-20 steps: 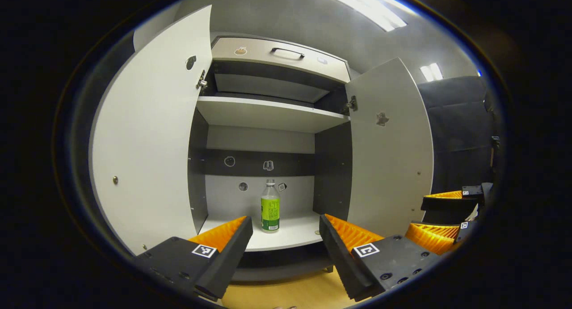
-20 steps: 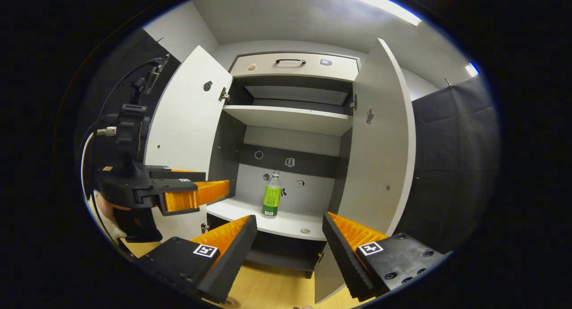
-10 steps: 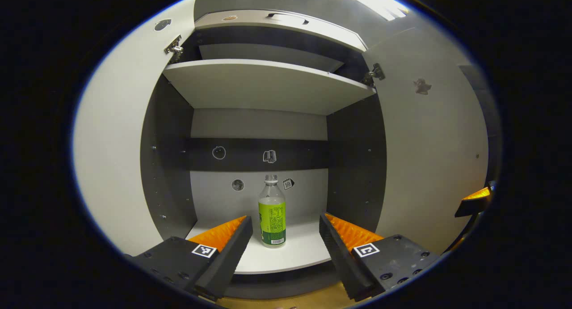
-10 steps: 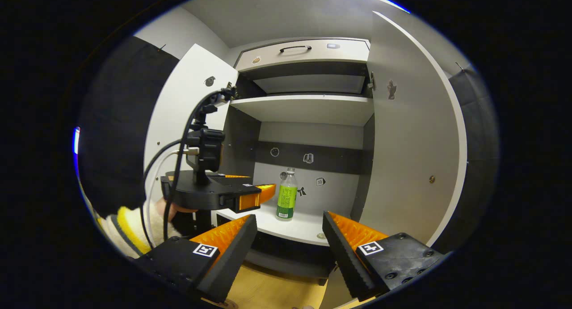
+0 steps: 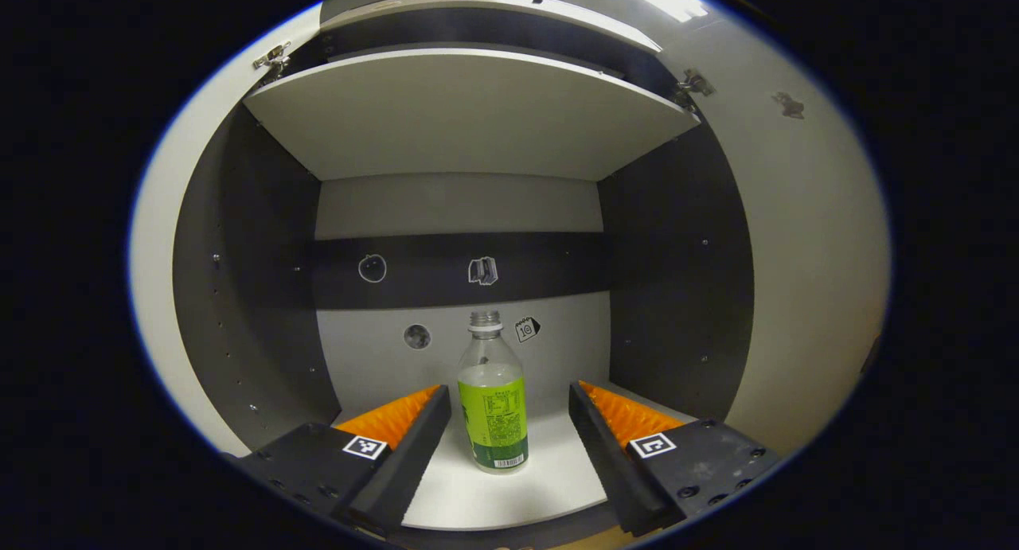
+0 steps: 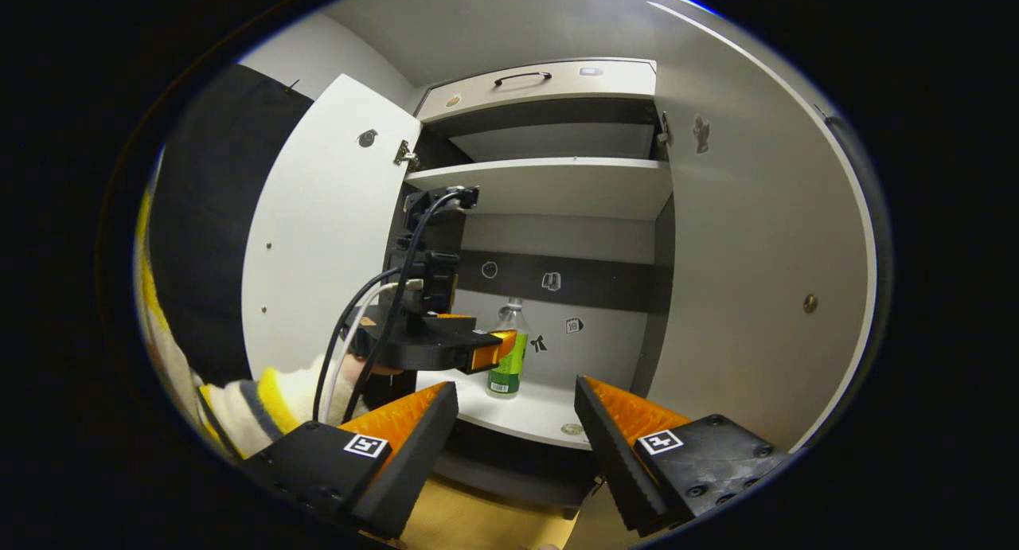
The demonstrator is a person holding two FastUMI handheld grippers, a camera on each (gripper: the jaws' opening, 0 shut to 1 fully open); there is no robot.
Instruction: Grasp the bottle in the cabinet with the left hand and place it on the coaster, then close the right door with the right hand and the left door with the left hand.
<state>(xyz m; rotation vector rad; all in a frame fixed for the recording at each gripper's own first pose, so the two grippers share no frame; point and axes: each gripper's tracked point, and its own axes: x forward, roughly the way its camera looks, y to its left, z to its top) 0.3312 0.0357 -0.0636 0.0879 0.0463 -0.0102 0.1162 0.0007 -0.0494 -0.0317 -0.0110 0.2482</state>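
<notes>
The left gripper [image 5: 509,411] has moved in; its wide-apart jaws flank the green-labelled bottle [image 5: 493,407] at 6 o'clock, ready to squeeze. The right gripper [image 6: 516,411], jaws apart, waits.

bottle [image 5: 493,403] upright on shelf [image 5: 549,474], tool [image 5: 509,407] spread

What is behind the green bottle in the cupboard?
Behind the bottle is the cabinet's back wall, pale with a dark band across it and small stickers on it. The patch of wall straight behind the bottle's green label is covered.
</notes>
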